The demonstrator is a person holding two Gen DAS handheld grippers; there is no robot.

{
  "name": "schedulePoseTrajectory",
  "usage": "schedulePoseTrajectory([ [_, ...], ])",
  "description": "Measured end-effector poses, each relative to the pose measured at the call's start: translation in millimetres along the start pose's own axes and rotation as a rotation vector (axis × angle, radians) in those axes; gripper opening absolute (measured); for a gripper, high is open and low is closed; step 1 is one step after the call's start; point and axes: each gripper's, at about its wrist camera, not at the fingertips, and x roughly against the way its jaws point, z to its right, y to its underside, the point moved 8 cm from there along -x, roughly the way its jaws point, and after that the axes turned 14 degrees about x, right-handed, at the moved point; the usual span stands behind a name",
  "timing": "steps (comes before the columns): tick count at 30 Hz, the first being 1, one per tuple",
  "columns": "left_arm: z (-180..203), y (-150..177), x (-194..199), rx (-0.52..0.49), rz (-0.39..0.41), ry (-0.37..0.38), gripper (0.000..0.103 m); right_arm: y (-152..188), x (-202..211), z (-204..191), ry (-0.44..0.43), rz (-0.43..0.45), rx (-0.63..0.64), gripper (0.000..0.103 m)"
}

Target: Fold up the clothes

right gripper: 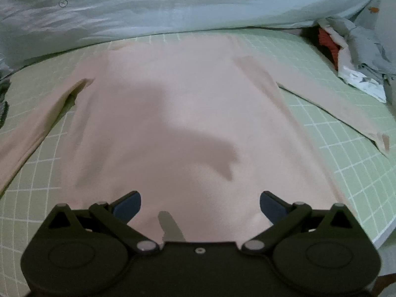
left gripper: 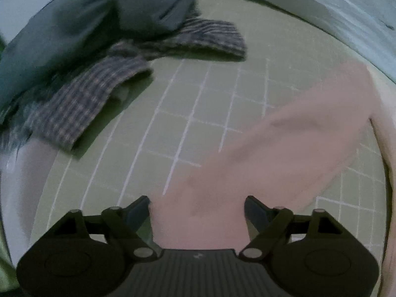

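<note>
Directly below the right gripper [right gripper: 200, 204], whose jaws stand spread and empty, the pink long-sleeved top [right gripper: 183, 123] lies flat on the green gridded sheet [right gripper: 346, 168] of the bed, its hem nearest and both sleeves angled outward. Over one sleeve [left gripper: 284, 133] hovers the left gripper [left gripper: 197, 209], its jaws also spread with pink cloth showing between them. A plaid garment [left gripper: 104, 91] and dark clothes [left gripper: 81, 22] are heaped beyond, and a carrot-print duvet [right gripper: 198, 7] borders the top's far edge.
</note>
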Motion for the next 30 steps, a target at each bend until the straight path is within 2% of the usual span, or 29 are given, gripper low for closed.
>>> schedulePoseTrajectory([
  [1, 3.6, -0.6, 0.8, -0.041, 0.007, 0.018, 0.067, 0.2, 0.0, -1.2, 0.004, -0.002, 0.001, 0.103],
  [2, 7.4, -0.5, 1.7, -0.075, 0.01, 0.037, 0.053, 0.8, -0.3, -2.1, 0.005, -0.006, 0.001, 0.103],
  [3, 11.7, 0.8, 2.9, -0.097, 0.01, 0.055, 0.047, 1.3, -0.6, -3.1, 0.006, -0.01, 0.001, 0.103],
  [5, 20.3, 3.3, 5.3, -0.14, 0.008, 0.093, 0.018, 2.1, -1.8, -3.6, 0.005, -0.016, 0.0, 0.103],
  [6, 23.9, 4.4, 6.1, -0.149, 0.005, 0.106, 0.013, 2.5, -2.6, -2.7, 0.003, -0.02, 0.0, 0.103],
  [8, 27.8, 4.0, 5.6, -0.117, -0.013, 0.111, 0.01, 2.1, -5.5, 1.7, -0.001, -0.026, -0.007, 0.103],
  [10, 32.3, 2.8, 5.7, -0.076, -0.033, 0.122, 0.009, 0.4, -9.5, 8.1, -0.004, -0.028, -0.017, 0.103],
  [13, 48.0, 0.5, 12.4, 0.004, -0.053, 0.185, 0.009, -1.8, -15.7, 23.7, -0.007, -0.03, -0.03, 0.103],
  [16, 85.2, -1.3, 31.0, -0.006, -0.025, 0.242, 0.009, -3.6, -20.1, 43.3, -0.012, -0.022, -0.049, 0.103],
  [21, 193.8, 3.3, 68.3, -0.064, -0.01, 0.448, 0.009, -2.1, -24.2, 82.2, -0.009, -0.007, -0.083, 0.103],
  [25, 287.9, 26.5, 106.2, -0.239, 0.022, 0.608, 0.01, 3.6, -24.8, 113.3, 0.004, 0.006, -0.107, 0.103],
  [27, 314.7, 34.2, 115.7, -0.235, 0.029, 0.663, 0.018, 6.0, -25.5, 124.4, 0.01, 0.007, -0.114, 0.103],
  [29, 325.7, 41.7, 117.1, -0.222, 0.028, 0.665, 0.049, 6.3, -26.2, 131.9, 0.012, 0.013, -0.117, 0.103],
  [30, 322.6, 43.7, 113.0, -0.219, 0.035, 0.631, 0.054, 5.4, -26.7, 133.8, 0.009, 0.016, -0.115, 0.103],
])
